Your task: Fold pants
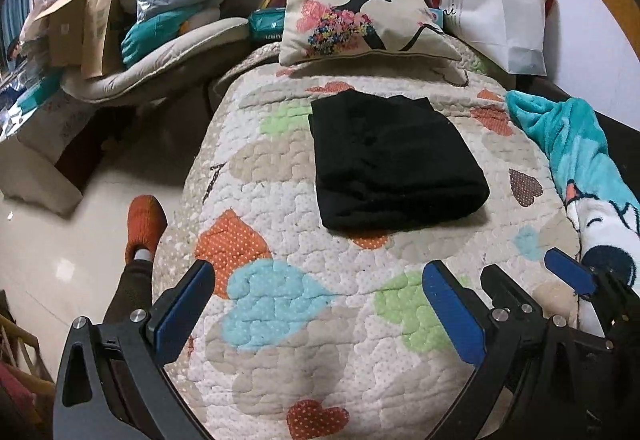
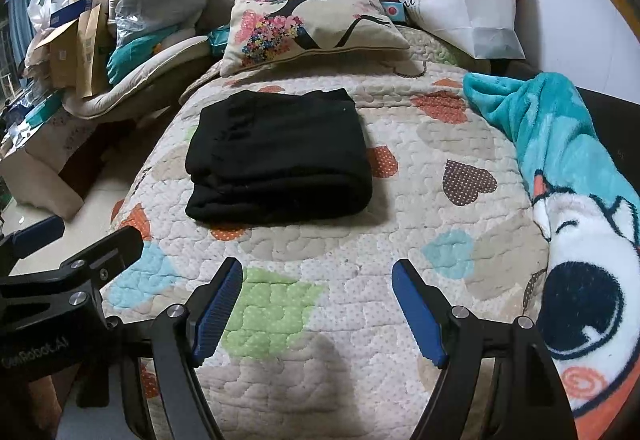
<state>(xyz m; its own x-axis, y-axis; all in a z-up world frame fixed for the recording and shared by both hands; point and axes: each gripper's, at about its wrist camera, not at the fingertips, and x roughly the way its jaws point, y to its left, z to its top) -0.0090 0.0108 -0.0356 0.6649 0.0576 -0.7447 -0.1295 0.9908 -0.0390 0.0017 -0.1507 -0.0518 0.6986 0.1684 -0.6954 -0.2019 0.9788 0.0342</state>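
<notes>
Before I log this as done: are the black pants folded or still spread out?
Folded. The black pants lie as a compact, layered rectangle on the quilt, with a rounded fold along the near edge and nothing holding them.

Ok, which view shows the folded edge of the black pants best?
The right wrist view: the black pants lie close, and the stacked layers show along the near left edge. In the left wrist view the black pants are whole but read as one dark block, with the layers hard to tell.

A lived-in home bedroom: a heart-patterned quilted bedspread [image 1: 328, 304], a printed throw pillow [image 1: 360, 15], cardboard boxes [image 1: 76, 27] piled alongside.
</notes>
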